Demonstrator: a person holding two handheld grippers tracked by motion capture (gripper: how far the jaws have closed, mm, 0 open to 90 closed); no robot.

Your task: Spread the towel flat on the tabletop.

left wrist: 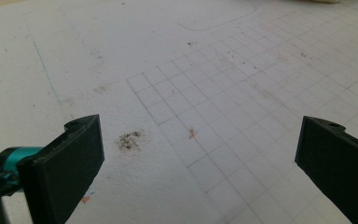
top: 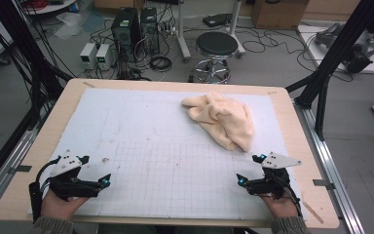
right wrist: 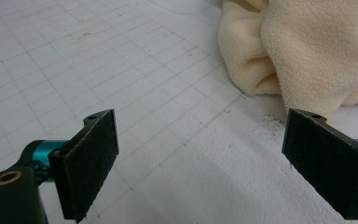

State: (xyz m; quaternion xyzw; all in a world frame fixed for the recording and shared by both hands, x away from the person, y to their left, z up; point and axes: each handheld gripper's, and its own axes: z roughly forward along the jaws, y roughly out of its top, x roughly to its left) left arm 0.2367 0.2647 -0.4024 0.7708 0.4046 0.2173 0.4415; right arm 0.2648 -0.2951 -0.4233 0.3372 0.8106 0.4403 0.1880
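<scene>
while both grippers rested near the table's near edge, nothing about the cream towel [top: 221, 119] had been touched — it lay crumpled in a loose heap toward the far right part of the white mat [top: 126, 126], folds bunched and one lobe trailing toward the near side. the left gripper [top: 96, 170] sat by the near left corner of the mat, its jaws spread wide over bare, stained gridded surface with nothing between them, well apart from the cloth. the right gripper [top: 251, 168] sat by the near right corner, jaws likewise wide and empty; in the right gripper view the towel [right wrist: 307, 51] lay just ahead of its pads, near but not touching.

judging from that, the work on the cloth — most likely spreading or folding it — stood at its very start: no corner was pinched, no edge was laid flat. all of it was left: reaching in, finding an edge in the bunched heap, and gripping it.
</scene>
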